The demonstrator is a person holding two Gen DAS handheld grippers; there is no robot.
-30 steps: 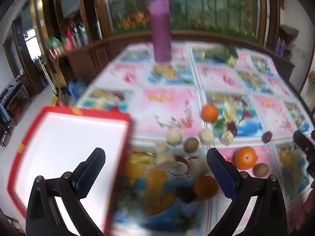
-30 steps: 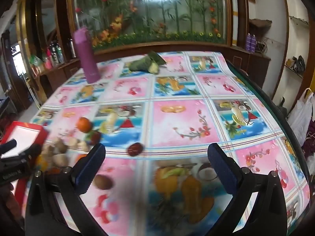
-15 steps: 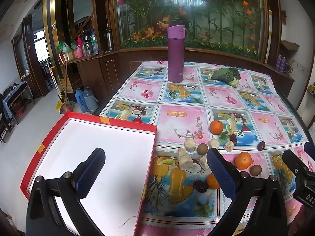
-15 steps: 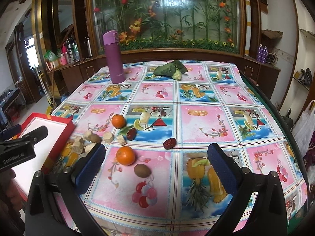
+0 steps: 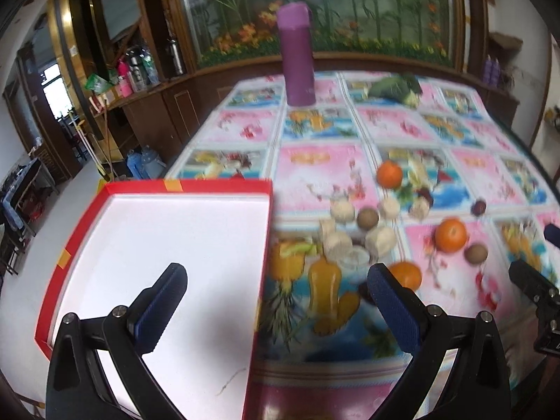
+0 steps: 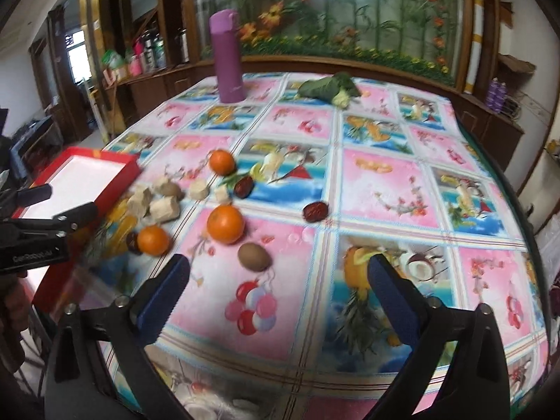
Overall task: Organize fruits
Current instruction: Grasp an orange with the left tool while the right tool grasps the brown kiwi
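Fruit-print tablecloth point(image 6: 381, 189) has oranges point(image 6: 225, 224) and a kiwi point(image 6: 254, 256) scattered beside the red box point(image 5: 168, 189). Left gripper point(image 5: 276, 301) and right gripper point(image 6: 276, 287) both gape wide, holding nothing.

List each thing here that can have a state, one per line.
Left tool: open, holding nothing.
Right tool: open, holding nothing.
Red box: no lid, nothing inside.
Purple flask: upright, cap on.
Oranges: loose on the cloth, outside the box.
Kiwi: loose on the cloth.

Red box point(image 5: 182, 186) rim flanks crowded, blurred fruit cluster point(image 5: 353, 231); right tablecloth point(image 6: 385, 189) apparently open.
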